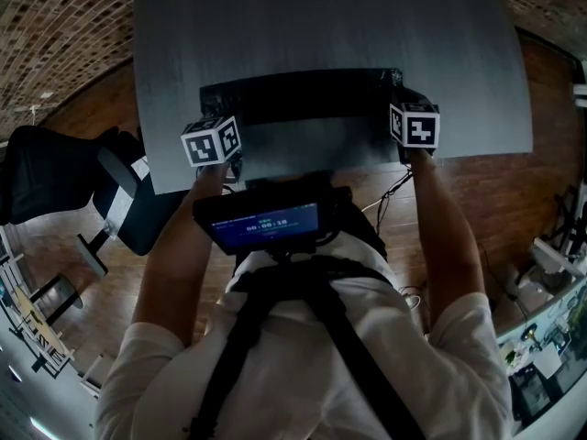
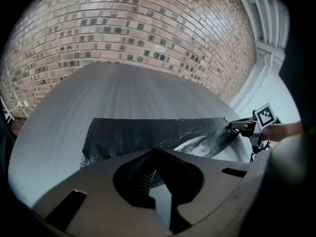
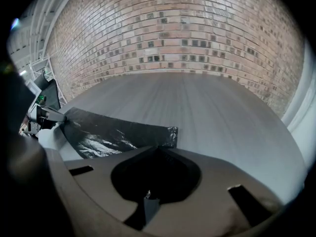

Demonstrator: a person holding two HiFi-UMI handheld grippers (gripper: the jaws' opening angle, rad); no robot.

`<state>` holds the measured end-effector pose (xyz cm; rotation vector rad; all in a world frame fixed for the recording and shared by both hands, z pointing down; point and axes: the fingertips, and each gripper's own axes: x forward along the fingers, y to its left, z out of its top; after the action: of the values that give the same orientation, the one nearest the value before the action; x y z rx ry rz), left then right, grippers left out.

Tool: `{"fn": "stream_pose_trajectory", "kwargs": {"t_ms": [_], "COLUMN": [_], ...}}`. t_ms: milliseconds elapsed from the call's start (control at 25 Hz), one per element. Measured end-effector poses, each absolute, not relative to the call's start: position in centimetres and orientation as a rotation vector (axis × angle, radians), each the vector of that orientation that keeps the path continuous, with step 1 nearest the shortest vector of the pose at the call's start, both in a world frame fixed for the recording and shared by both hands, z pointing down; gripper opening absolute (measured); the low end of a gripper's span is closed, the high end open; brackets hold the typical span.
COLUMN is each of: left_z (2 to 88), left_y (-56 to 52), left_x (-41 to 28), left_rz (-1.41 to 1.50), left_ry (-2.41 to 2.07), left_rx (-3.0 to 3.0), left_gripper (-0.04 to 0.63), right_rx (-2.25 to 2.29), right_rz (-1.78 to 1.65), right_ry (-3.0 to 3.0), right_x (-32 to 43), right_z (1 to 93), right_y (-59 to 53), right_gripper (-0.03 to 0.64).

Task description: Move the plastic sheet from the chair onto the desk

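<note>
My left hand-held gripper (image 2: pixel 157 154) and right hand-held gripper (image 3: pixel 158 149), each clenched on a near corner of the crinkled black plastic sheet (image 1: pixel 303 94), hold it stretched over the near part of the grey worktop (image 1: pixel 321 26), red brick wall (image 2: pixel 138 28) beyond.

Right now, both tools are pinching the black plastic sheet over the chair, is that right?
Not quite. The left tool and right tool do pinch the black plastic sheet, but it is stretched over the grey desk, not the chair, which stands off to the left. The head view shows it.
</note>
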<state>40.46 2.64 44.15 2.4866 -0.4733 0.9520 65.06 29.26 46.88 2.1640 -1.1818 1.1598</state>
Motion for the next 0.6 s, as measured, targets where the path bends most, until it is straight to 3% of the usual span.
{"fn": "stream_pose_trajectory", "kwargs": {"t_ms": [600], "left_z": [41.8], "left_y": [2.3], "left_x": [40.7], "left_rz": [0.854], "left_ry": [-0.459], "left_rx": [2.516], "left_gripper": [0.002], "right_rx": [2.221], "right_rz": [1.085], "right_ry": [-1.139], "right_x": [66.1], "right_z": [44.5], "right_y": [29.9], "right_gripper": [0.008]}}
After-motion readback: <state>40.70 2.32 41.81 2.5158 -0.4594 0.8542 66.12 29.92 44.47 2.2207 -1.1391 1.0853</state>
